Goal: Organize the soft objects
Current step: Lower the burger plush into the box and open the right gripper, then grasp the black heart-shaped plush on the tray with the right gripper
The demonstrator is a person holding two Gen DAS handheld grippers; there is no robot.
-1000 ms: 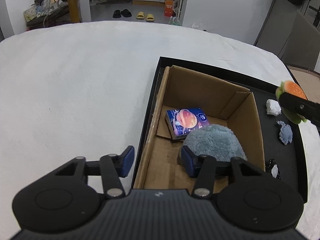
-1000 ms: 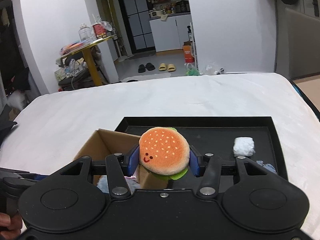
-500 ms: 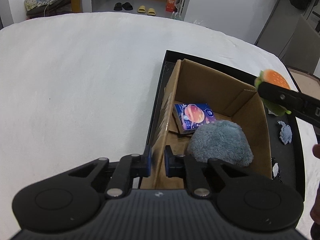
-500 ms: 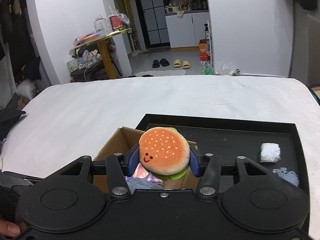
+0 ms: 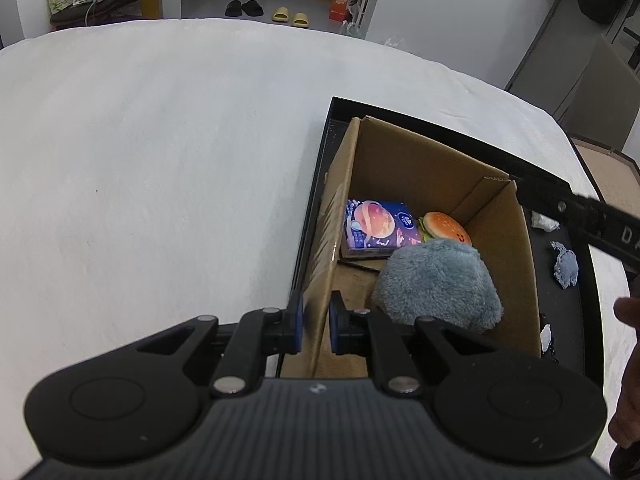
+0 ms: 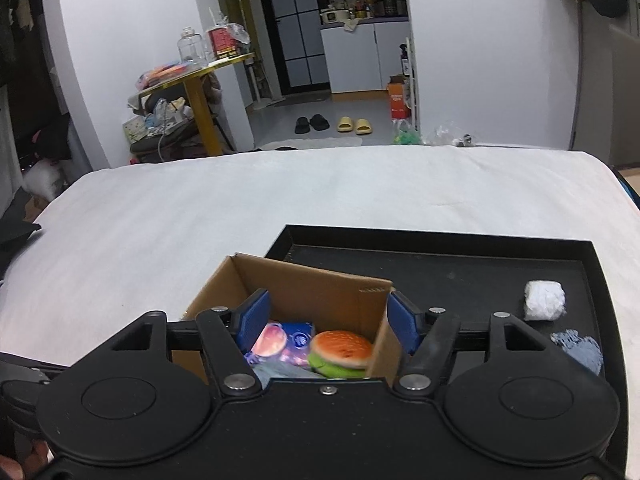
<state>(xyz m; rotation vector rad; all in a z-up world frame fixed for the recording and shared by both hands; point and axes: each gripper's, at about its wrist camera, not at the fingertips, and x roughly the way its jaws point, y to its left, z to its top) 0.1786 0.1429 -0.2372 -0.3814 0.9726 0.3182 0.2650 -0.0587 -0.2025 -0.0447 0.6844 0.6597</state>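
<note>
A brown cardboard box (image 5: 424, 168) stands in the left part of a black tray (image 5: 516, 164). Inside it lie a grey-blue plush ball (image 5: 438, 280), a blue tissue pack with a planet print (image 5: 378, 230) and a burger plush (image 5: 446, 226). My left gripper (image 5: 314, 326) is shut on the box's near left wall. My right gripper (image 6: 326, 320) hovers over the box (image 6: 312, 292), its jaws opening, with the burger plush (image 6: 340, 354) loose below them beside the tissue pack (image 6: 280, 340).
On the tray's right part (image 6: 440, 276) lie a white crumpled wad (image 6: 544, 300) and a small blue-grey fuzzy piece (image 6: 578, 350). White bedding (image 5: 160, 160) surrounds the tray. A hand (image 5: 628, 312) shows at the right edge of the left wrist view.
The left gripper closed onto the box's left wall. The right gripper carried the burger plush over the box, opened, and the plush dropped inside.
</note>
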